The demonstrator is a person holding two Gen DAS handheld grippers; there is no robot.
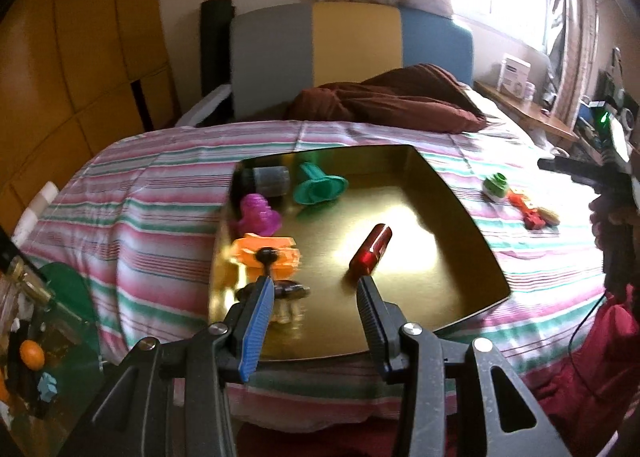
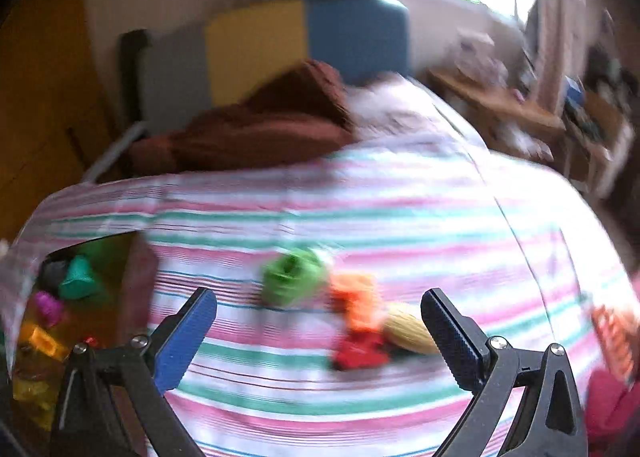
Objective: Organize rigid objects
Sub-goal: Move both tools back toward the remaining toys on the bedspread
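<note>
Both of my grippers were nearest the lenses and held nothing: left gripper [image 1: 316, 285] spread wide over the gold tray's [image 1: 460, 297] near end, right gripper [image 2: 320, 311] spread wide above the striped bedspread [image 2: 360, 217]. I judged the sorting roughly half done. Inside the tray lay a teal piece [image 1: 318, 189], purple figure [image 1: 258, 215], orange block [image 1: 266, 253] and red cylinder [image 1: 370, 253]. Left outside, clustered on the cover, were the green toy [image 2: 292, 277], orange-red toy [image 2: 358, 321] and a small yellowish ribbed piece [image 2: 408, 331].
</note>
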